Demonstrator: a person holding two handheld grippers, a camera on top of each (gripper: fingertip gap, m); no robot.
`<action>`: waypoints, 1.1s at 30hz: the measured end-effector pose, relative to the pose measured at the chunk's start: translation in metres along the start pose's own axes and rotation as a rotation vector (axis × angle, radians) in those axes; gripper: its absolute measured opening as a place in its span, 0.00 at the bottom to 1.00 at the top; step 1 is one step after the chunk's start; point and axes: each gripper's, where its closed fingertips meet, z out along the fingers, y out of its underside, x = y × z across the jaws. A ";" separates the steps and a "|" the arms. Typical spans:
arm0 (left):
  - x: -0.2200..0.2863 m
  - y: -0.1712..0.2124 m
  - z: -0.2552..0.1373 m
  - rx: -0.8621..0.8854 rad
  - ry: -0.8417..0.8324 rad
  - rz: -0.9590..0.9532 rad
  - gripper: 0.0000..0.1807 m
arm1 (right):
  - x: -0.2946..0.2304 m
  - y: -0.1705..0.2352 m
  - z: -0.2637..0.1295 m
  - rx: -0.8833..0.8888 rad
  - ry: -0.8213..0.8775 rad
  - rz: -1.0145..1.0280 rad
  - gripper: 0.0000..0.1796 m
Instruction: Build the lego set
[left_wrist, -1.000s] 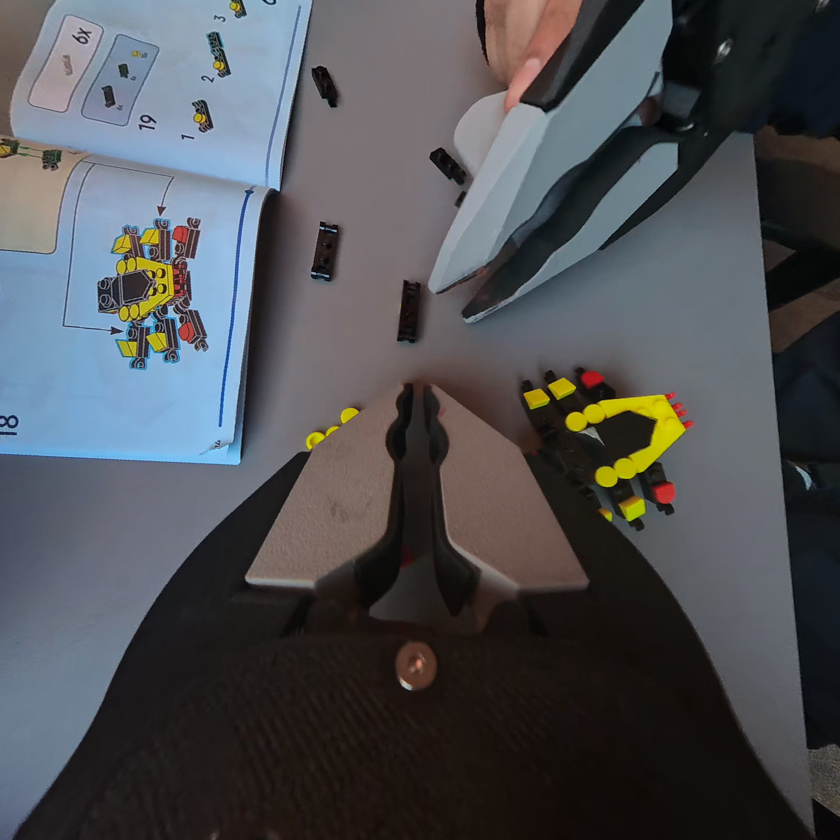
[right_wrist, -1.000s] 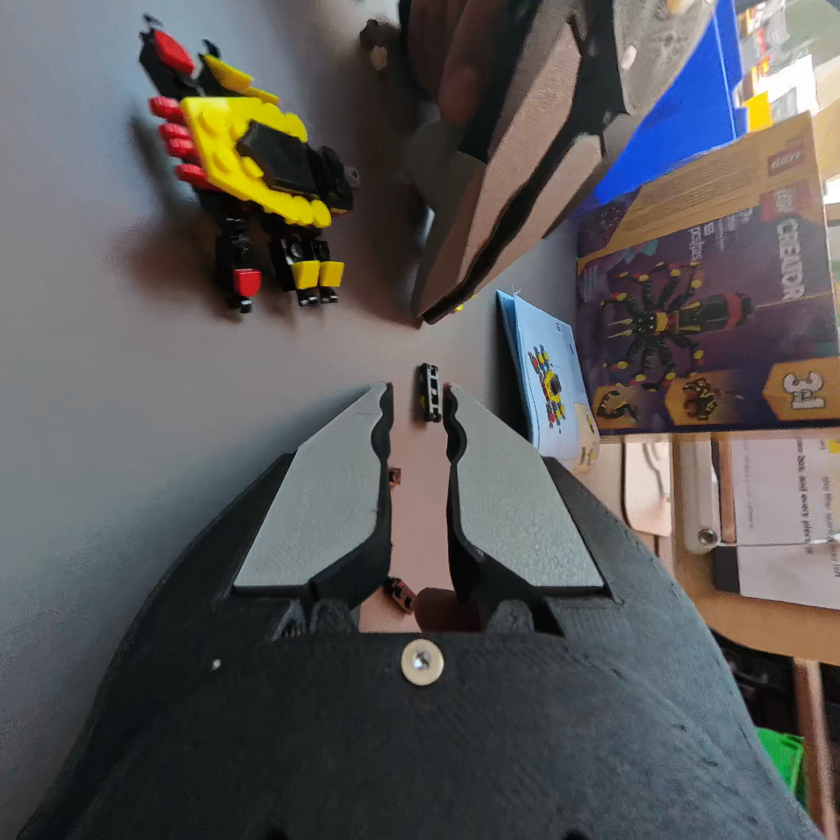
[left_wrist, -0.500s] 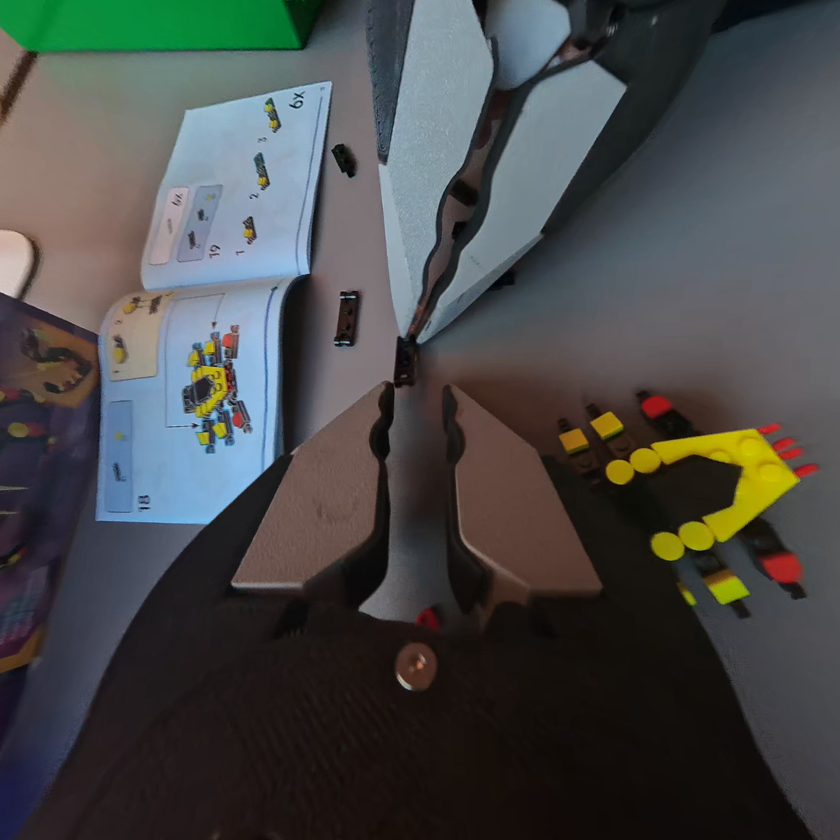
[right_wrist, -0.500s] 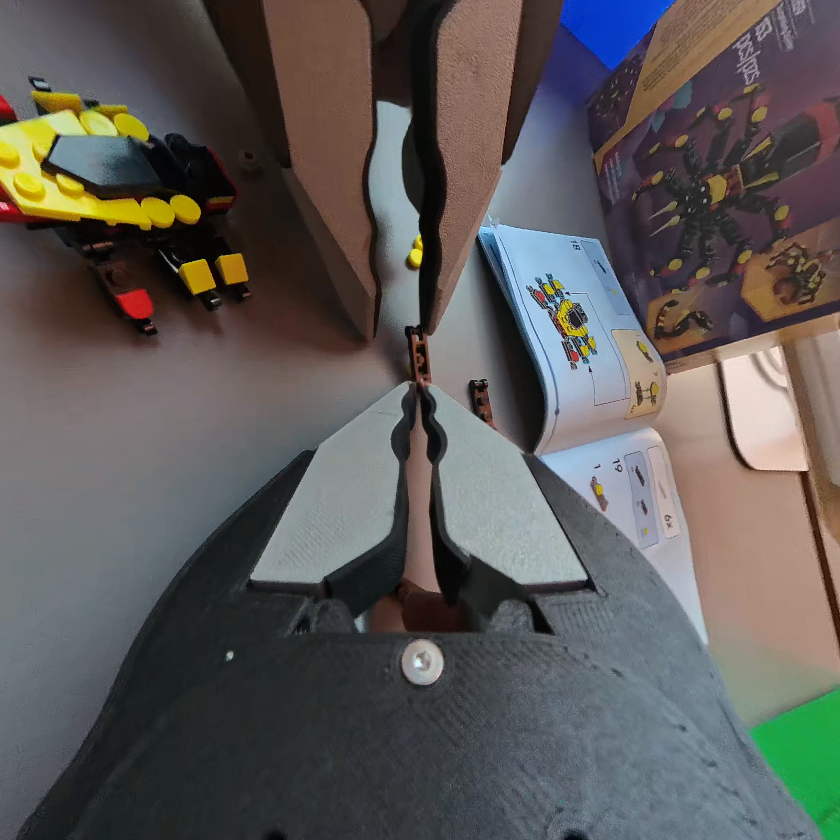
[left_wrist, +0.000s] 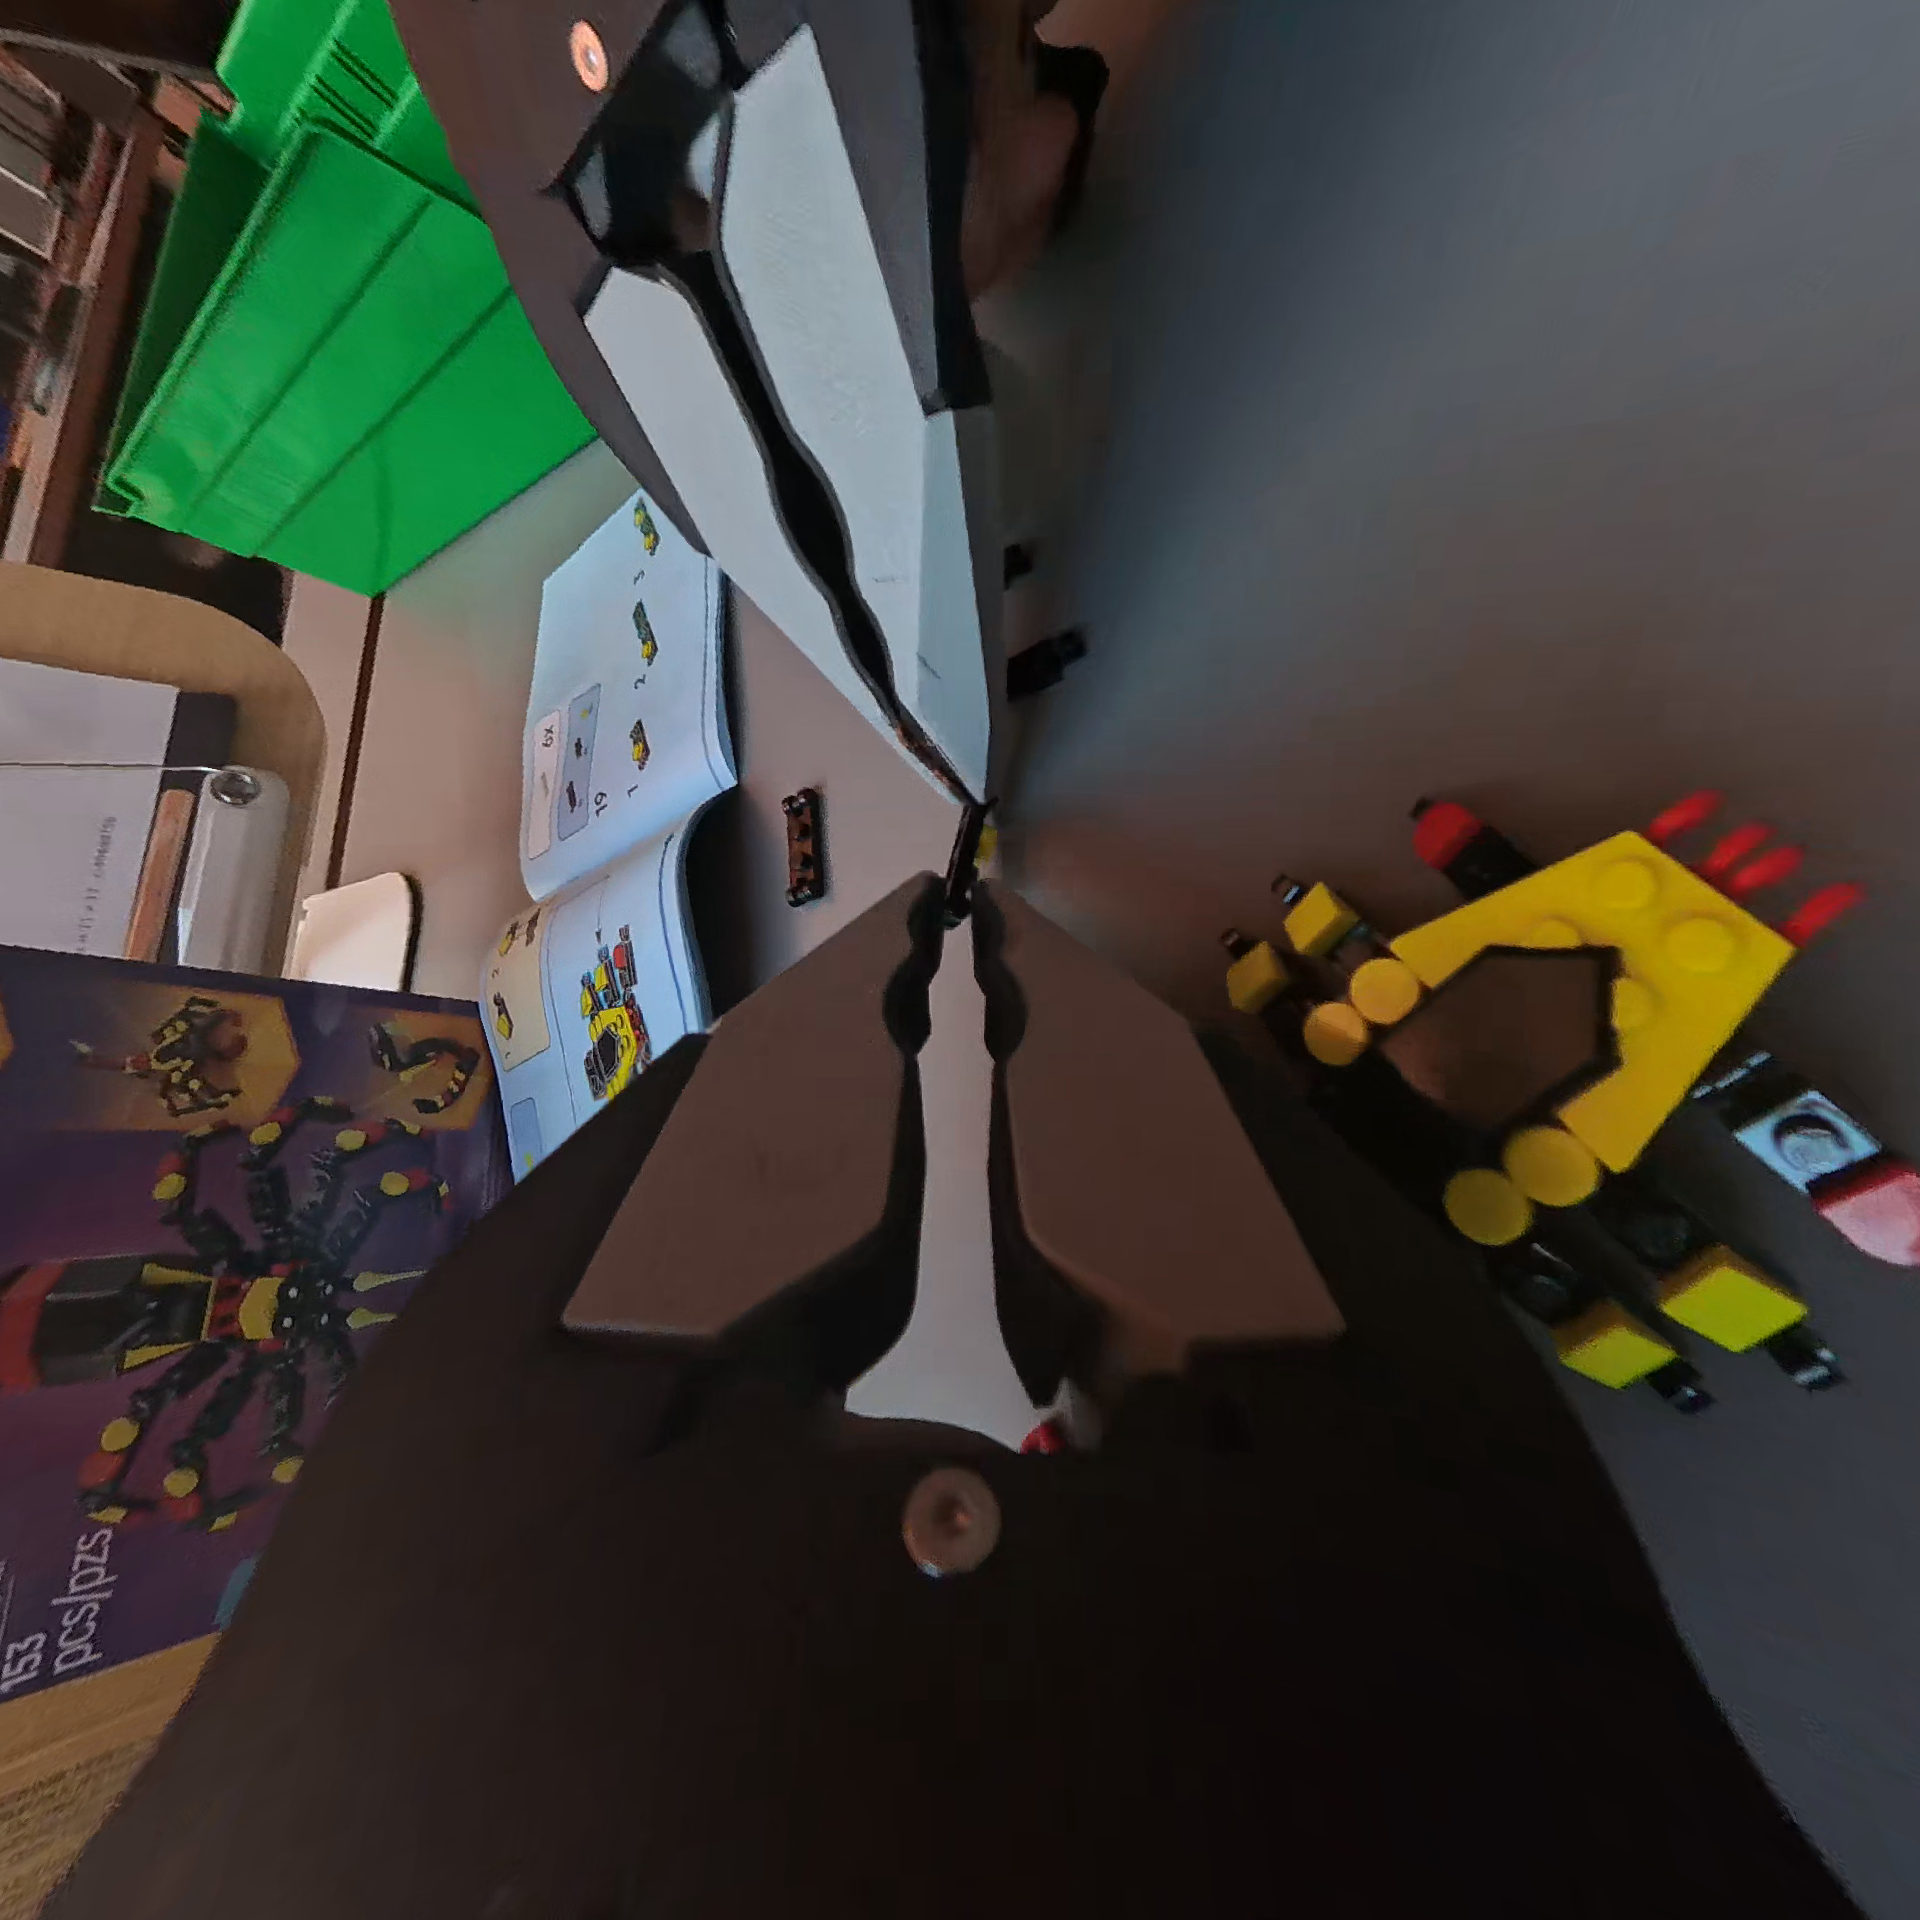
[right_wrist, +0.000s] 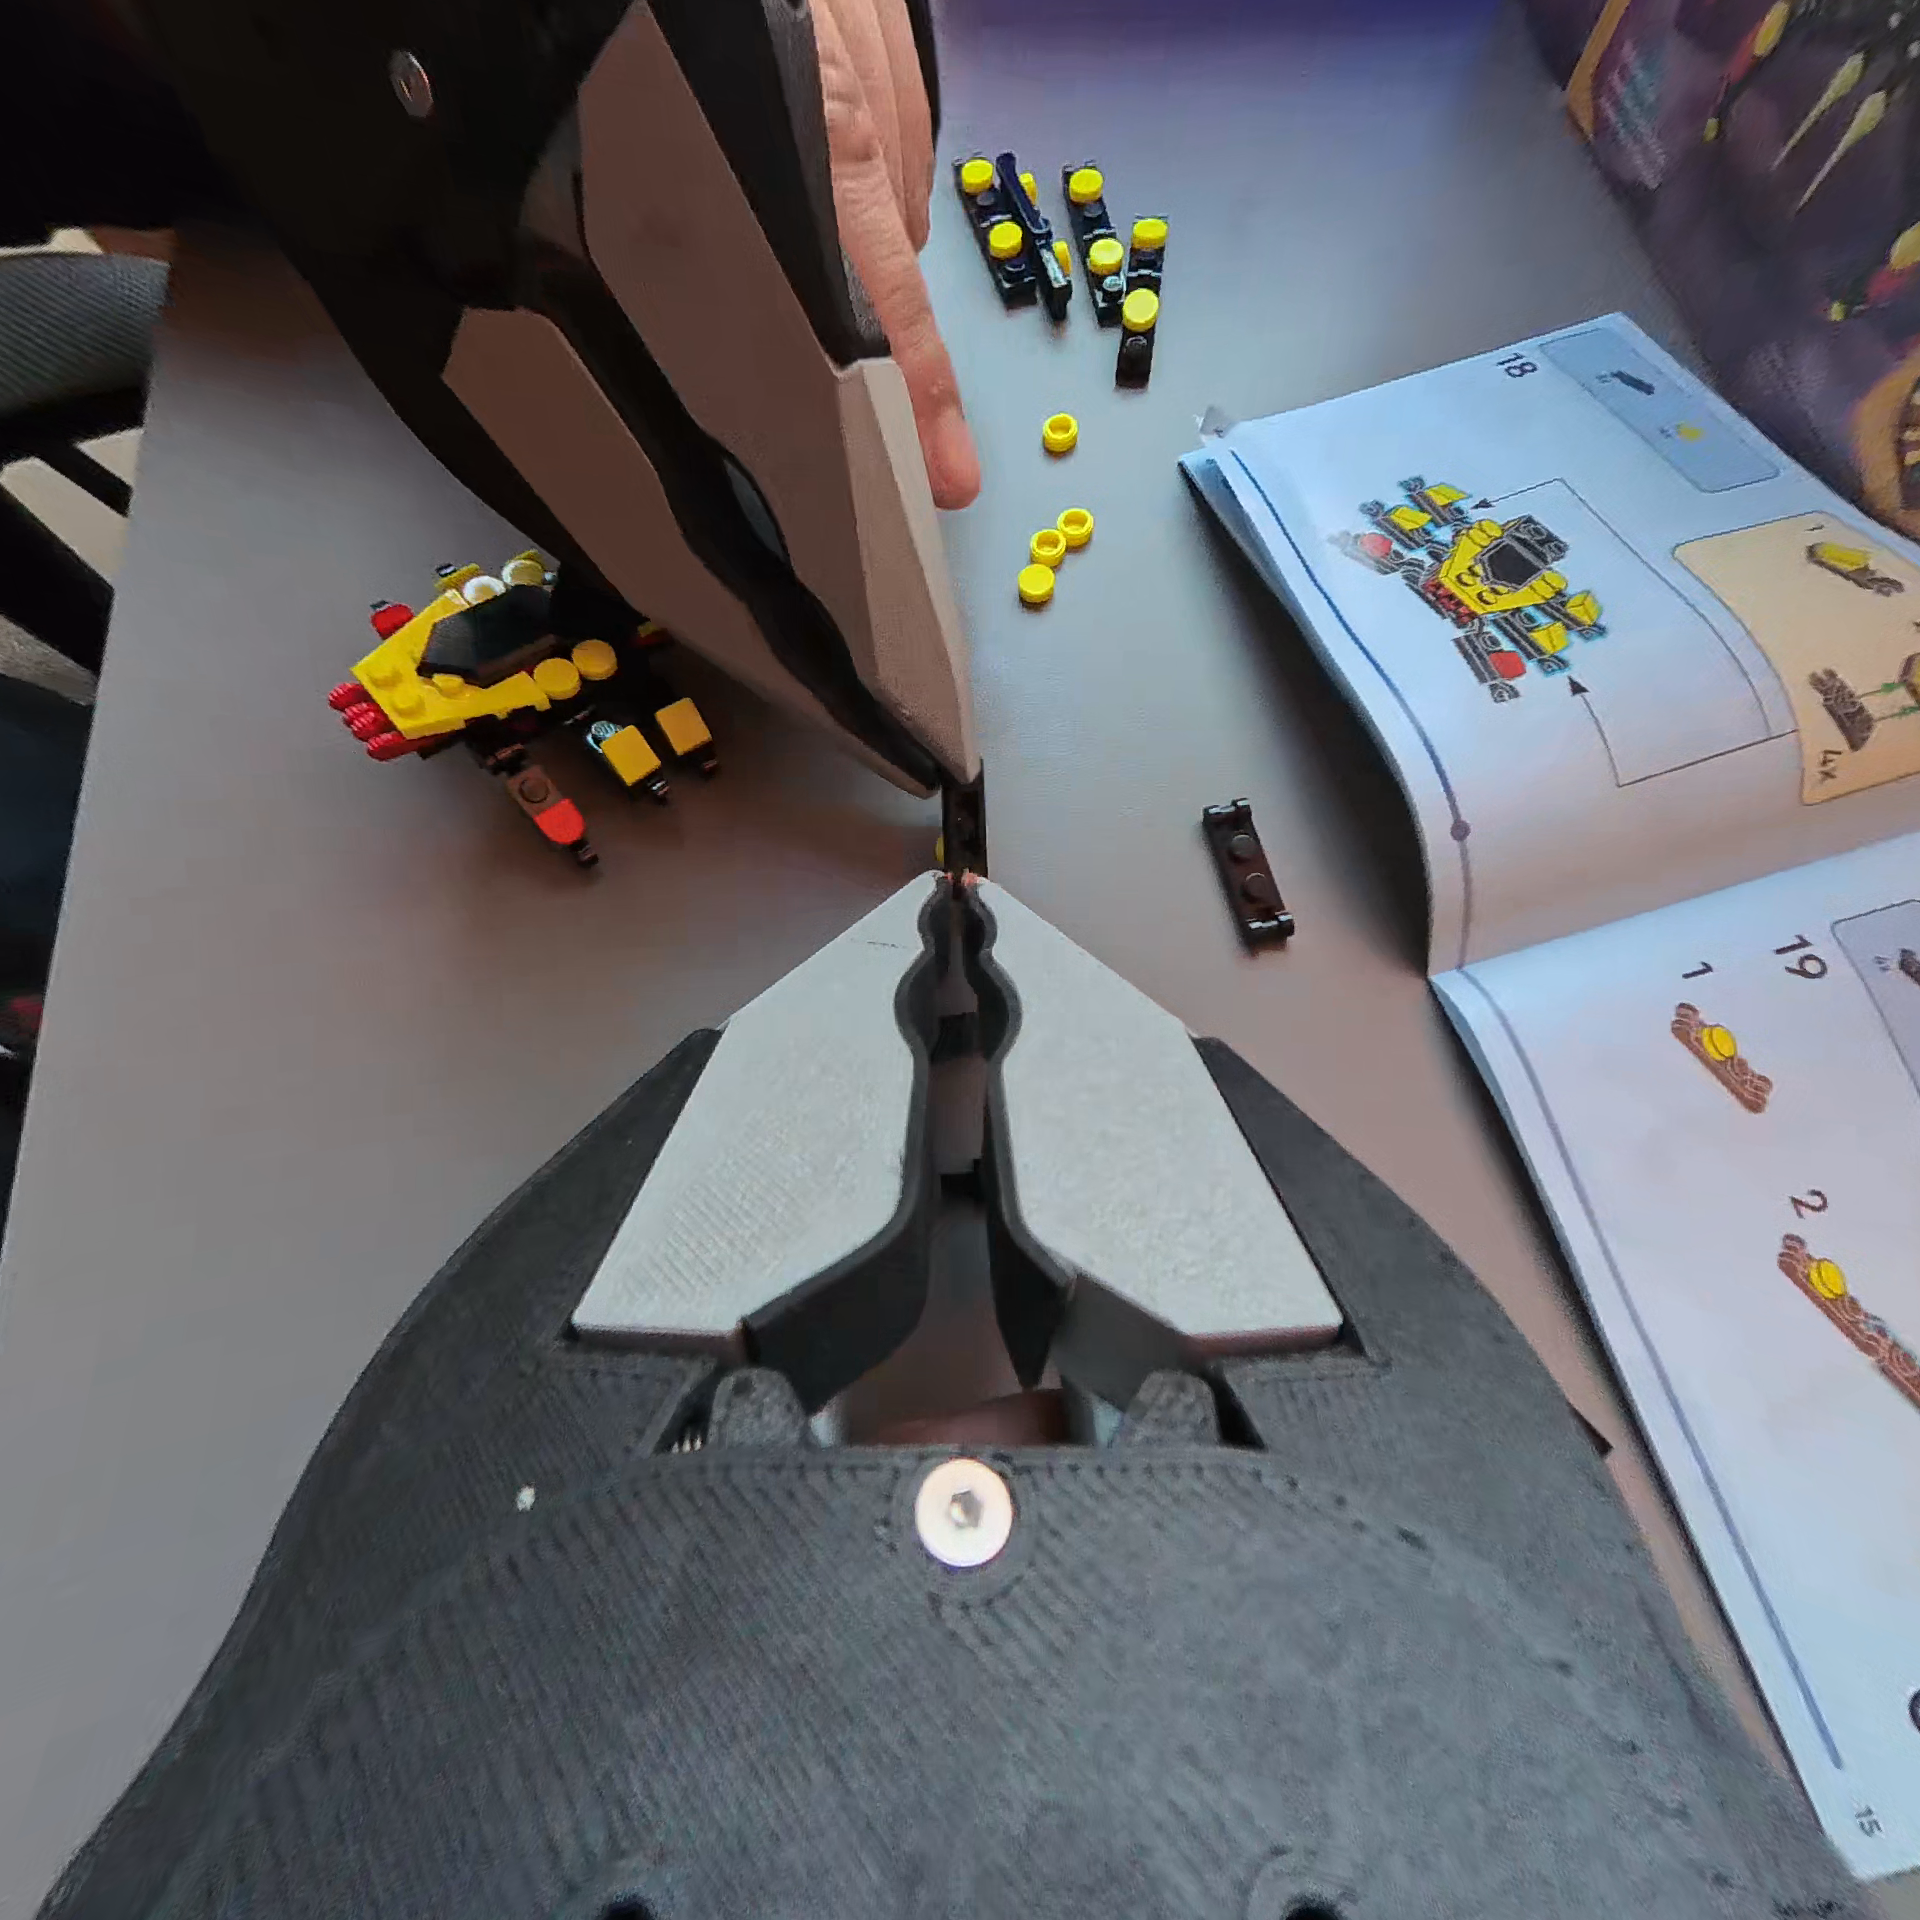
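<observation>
A small black plate (right_wrist: 964, 821) is held in the air between both grippers, tip to tip. My right gripper (right_wrist: 961, 883) is shut on its near end. My left gripper (left_wrist: 956, 899) is closed on its other end (left_wrist: 966, 857), with a bit of yellow showing at its side. In the right wrist view the left gripper (right_wrist: 951, 774) comes down from above. The part-built yellow, black and red model (left_wrist: 1558, 997) lies on the grey table (right_wrist: 312, 1039), also seen left of the grippers (right_wrist: 457, 665).
The open instruction booklet (right_wrist: 1558, 623) lies to the right, with a loose black plate (right_wrist: 1247, 873) beside it. Yellow round studs (right_wrist: 1055, 545) and black strips with yellow studs (right_wrist: 1081, 249) lie farther back. The set's box (left_wrist: 208, 1195) and green bins (left_wrist: 312, 343) stand beyond. My left and right fingertips are right by each other.
My right gripper closed on the black plate and lifted it off the table. My left gripper opened, then closed on the plate's other end. Both views have swung round.
</observation>
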 end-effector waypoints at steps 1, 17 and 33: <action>0.000 0.002 0.001 -0.014 -0.008 0.009 0.01 | 0.000 0.000 0.000 -0.002 0.002 -0.002 0.00; -0.007 -0.016 -0.013 0.198 0.527 -1.140 0.01 | -0.001 -0.022 -0.009 -0.011 0.417 -0.636 0.14; -0.029 -0.014 -0.028 0.269 0.474 -1.125 0.13 | 0.002 -0.016 -0.007 0.022 0.251 -0.320 0.04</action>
